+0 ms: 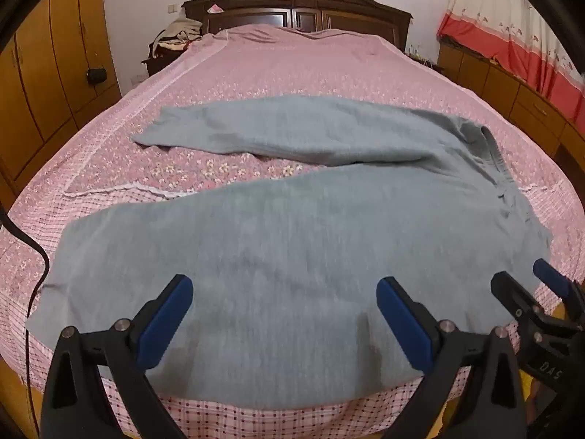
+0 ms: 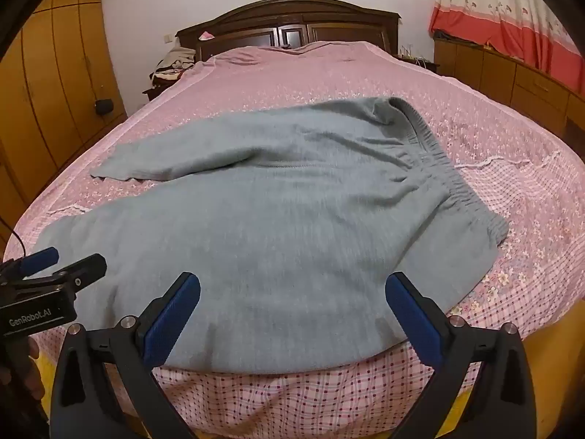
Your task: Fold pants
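Grey sweatpants lie spread on the pink bed, legs running left, elastic waistband at the right. The near leg lies along the bed's front edge, the far leg angles away from it. My left gripper is open and empty, hovering over the near leg by the front edge. My right gripper is open and empty over the seat part of the pants. Each gripper shows in the other's view: the right one at the right edge, the left one at the left edge.
The bed has a pink floral bedspread and a dark wooden headboard. Wooden wardrobes stand on the left. Low cabinets and a red-and-white curtain are on the right. Clothes are piled by the headboard.
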The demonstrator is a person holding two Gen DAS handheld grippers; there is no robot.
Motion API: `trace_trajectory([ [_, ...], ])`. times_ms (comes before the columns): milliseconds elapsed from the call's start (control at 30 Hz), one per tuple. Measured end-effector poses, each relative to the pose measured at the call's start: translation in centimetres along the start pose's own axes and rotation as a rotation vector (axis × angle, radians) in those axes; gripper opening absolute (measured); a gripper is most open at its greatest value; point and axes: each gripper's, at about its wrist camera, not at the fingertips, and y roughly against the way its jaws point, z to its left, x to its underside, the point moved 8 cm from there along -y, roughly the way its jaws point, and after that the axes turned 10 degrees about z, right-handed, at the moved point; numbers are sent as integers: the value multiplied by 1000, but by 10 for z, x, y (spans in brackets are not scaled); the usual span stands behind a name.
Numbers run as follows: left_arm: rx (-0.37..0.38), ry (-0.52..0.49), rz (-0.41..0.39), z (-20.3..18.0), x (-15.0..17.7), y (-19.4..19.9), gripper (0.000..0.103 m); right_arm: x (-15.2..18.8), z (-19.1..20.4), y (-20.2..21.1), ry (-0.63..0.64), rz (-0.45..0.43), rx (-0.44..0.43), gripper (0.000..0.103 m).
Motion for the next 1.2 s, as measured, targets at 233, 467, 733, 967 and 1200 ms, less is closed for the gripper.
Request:
trace_trajectory([
  [233, 5, 4, -20, 1, -1, 4, 102, 3, 1, -6, -18, 34, -6, 103],
  [467, 6, 10, 5, 5, 6, -7, 102, 4, -2, -6, -6, 34, 34, 103],
  [733, 8, 7, 6, 6, 5, -9, 102, 4, 1, -9, 3, 42, 35, 103],
  [967, 0, 9, 14, 6, 5, -11, 102, 5, 3, -10, 4, 49, 35, 103],
  [1200, 0, 9, 21, 6, 6, -12, 102, 5, 2, -10, 1, 50, 37, 103],
])
